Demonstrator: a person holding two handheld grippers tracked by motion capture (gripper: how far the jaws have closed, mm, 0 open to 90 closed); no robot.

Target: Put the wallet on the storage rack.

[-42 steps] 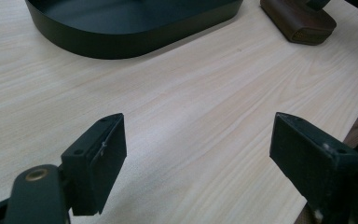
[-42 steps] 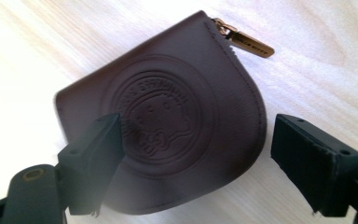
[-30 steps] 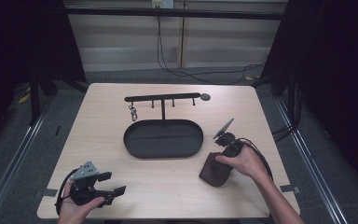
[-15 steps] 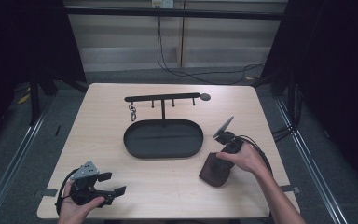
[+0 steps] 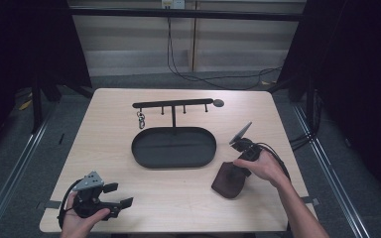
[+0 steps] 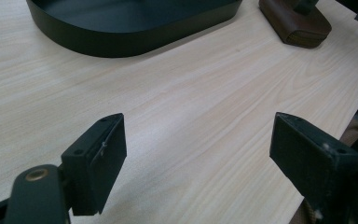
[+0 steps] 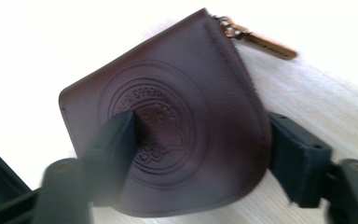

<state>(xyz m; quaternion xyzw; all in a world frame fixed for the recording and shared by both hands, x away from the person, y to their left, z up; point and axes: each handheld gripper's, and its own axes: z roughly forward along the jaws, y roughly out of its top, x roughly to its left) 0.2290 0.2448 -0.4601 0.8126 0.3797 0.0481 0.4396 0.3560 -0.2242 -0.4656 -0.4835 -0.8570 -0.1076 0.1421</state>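
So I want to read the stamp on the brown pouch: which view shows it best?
The right gripper view: the brown pouch is close up, round embossed stamp and zip pull visible. The high view shows it small; the left gripper view catches only its edge.

Brown embossed pouch point(image 7: 177, 126), flat on table

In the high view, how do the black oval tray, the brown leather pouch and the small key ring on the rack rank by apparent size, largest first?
1. black oval tray
2. brown leather pouch, clearly smaller than the tray
3. key ring, much the smallest, hanging from the rack
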